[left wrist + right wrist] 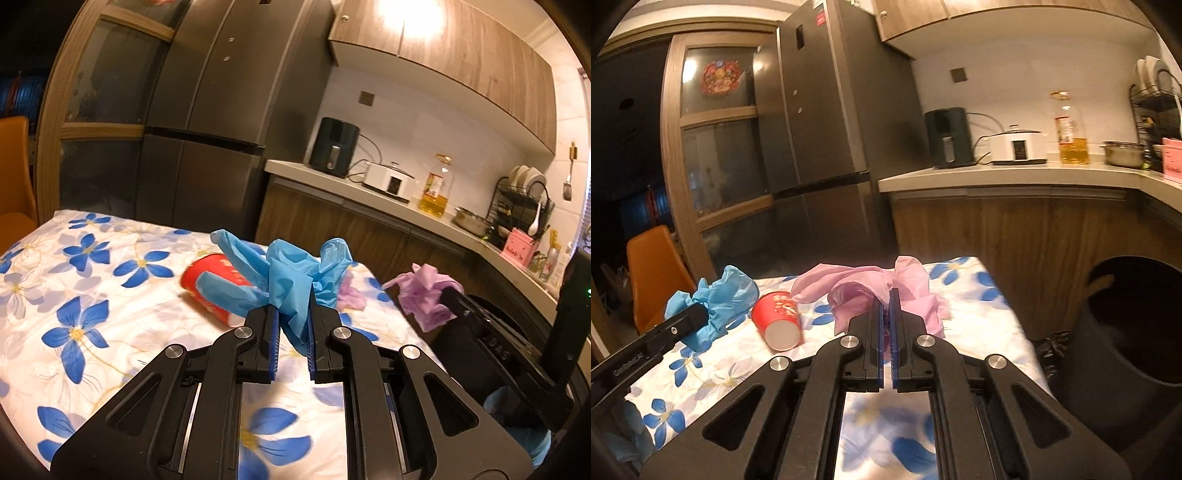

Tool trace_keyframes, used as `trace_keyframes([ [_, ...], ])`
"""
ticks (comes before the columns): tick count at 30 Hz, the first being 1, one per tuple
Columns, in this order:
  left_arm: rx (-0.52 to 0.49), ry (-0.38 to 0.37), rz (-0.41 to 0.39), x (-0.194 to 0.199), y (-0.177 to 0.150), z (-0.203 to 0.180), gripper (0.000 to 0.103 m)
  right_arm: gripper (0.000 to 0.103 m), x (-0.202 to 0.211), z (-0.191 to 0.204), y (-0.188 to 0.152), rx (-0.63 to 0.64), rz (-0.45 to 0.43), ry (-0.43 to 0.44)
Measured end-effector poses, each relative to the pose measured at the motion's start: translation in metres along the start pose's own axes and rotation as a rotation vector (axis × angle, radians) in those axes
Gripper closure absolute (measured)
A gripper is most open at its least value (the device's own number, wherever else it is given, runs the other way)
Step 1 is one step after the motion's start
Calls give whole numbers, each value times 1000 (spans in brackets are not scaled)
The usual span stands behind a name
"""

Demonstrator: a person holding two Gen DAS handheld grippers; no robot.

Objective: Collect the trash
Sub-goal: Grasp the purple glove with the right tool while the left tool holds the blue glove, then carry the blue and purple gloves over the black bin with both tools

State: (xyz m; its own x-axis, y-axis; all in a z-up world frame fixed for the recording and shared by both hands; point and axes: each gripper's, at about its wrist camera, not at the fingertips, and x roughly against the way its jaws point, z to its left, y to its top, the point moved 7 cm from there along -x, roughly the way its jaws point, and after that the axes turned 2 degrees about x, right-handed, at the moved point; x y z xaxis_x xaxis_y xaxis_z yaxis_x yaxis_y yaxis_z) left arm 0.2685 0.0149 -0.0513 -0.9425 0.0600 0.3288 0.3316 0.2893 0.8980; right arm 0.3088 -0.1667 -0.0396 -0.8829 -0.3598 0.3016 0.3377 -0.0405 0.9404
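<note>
Left wrist view: left claw (293, 314) clamped on crumpled blue plastic glove (291, 273), raised above flower-print surface (92, 295). Red paper cup (210, 286) on its side just beyond and left of claw. Right claw (448, 295) off to the right, gripping crumpled lilac plastic glove (428, 295).

Right wrist view: right claw (885, 306) pinched tight on lilac glove (857, 284). Cup (777, 319) lying left of claw; dark round bin (1137, 332) to the right, beside surface (990, 332).

The right gripper (448, 295) at the right of the left wrist view has letters that look like "DAS". Other print is too blurry.
</note>
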Motion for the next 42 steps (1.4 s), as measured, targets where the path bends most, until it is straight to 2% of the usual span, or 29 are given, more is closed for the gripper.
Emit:
trace_keyframes([
  [8,-77,-102,-10,-2,0,-66,92,99,46,-48,22,-23,-82,-102],
  [14,-127,-213,-2,-11,-1,-132,92,99,79,-100,36,-54,-134,-220],
  [19,-160,-299,8,-25,-4,-189,92,99,102,-140,41,-88,-161,-303],
  [26,-224,-369,24,-42,-12,-258,92,99,120,-178,41,-128,-184,-375],
  [34,-270,-392,60,-59,-27,-295,92,99,124,-206,41,-163,-192,-407],
  [42,-287,-403,82,-71,-35,-307,92,99,121,-214,37,-170,-185,-417],
])
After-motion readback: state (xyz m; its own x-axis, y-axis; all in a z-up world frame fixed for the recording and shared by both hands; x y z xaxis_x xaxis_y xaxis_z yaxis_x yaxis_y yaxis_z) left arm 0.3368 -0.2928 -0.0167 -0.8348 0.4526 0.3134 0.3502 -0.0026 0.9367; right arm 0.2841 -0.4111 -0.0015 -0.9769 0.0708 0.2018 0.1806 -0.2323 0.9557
